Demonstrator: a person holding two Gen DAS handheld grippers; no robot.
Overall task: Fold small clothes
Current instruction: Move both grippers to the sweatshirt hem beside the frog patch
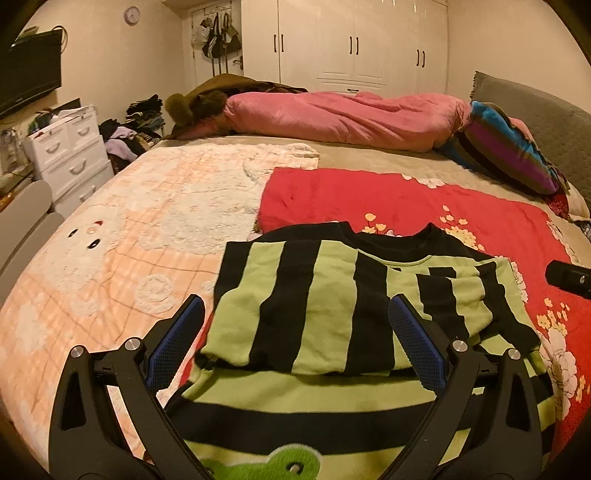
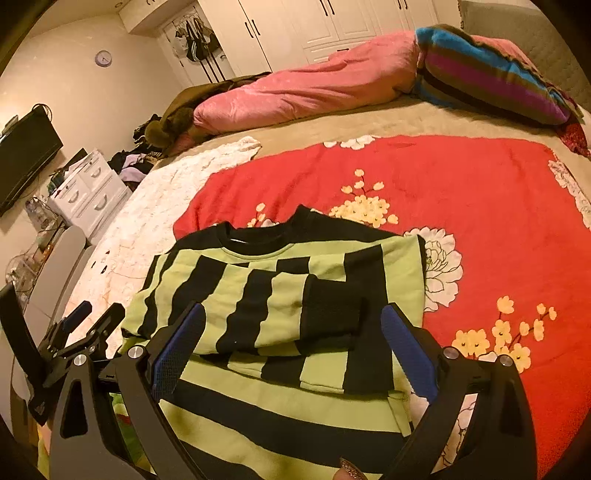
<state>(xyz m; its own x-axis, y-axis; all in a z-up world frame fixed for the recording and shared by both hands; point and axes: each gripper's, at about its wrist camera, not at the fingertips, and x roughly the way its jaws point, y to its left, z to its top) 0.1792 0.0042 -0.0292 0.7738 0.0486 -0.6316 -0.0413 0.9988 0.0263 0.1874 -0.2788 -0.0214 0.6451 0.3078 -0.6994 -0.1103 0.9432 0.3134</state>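
text: none legible | wall clock: face too small to read | sweater: stripes only, no lettering

Both wrist views sit low and close over the striped sweater, facing the far wardrobe; right view tilted.

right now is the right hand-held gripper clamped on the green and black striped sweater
No, the right hand-held gripper is open above the green and black striped sweater.
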